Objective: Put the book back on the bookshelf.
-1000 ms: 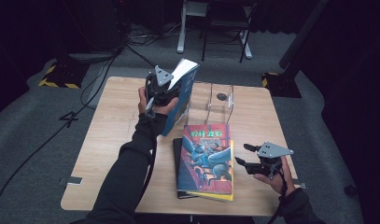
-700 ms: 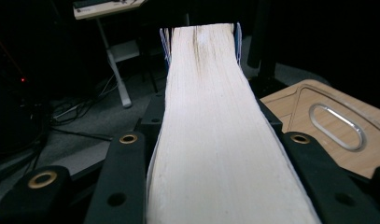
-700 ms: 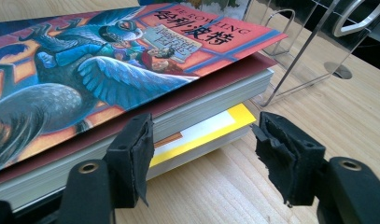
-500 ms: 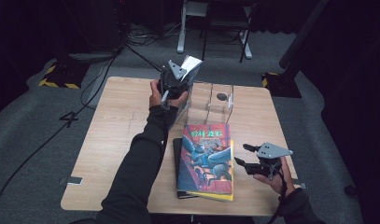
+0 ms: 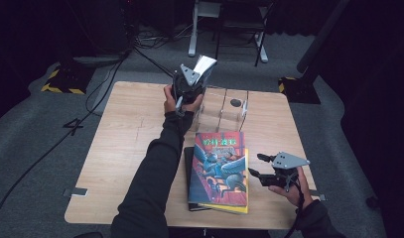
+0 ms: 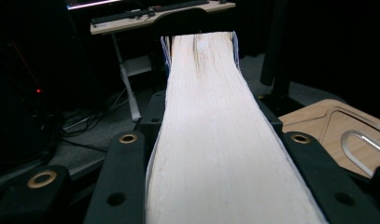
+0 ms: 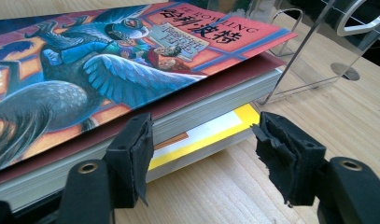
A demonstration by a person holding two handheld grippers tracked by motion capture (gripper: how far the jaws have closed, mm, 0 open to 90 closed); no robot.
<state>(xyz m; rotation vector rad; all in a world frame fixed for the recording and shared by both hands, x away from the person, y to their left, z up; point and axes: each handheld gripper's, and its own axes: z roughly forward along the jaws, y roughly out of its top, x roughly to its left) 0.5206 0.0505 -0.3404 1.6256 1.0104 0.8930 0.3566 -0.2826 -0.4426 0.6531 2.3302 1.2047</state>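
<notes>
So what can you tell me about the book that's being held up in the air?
The book is thick, with a blue cover and a cream block of pages that faces the camera in the left gripper view. The left gripper is clamped on it, one black jaw against each cover. It is held tilted above the far side of the wooden table, right beside the clear plastic book stand. Its title cannot be read.
</notes>
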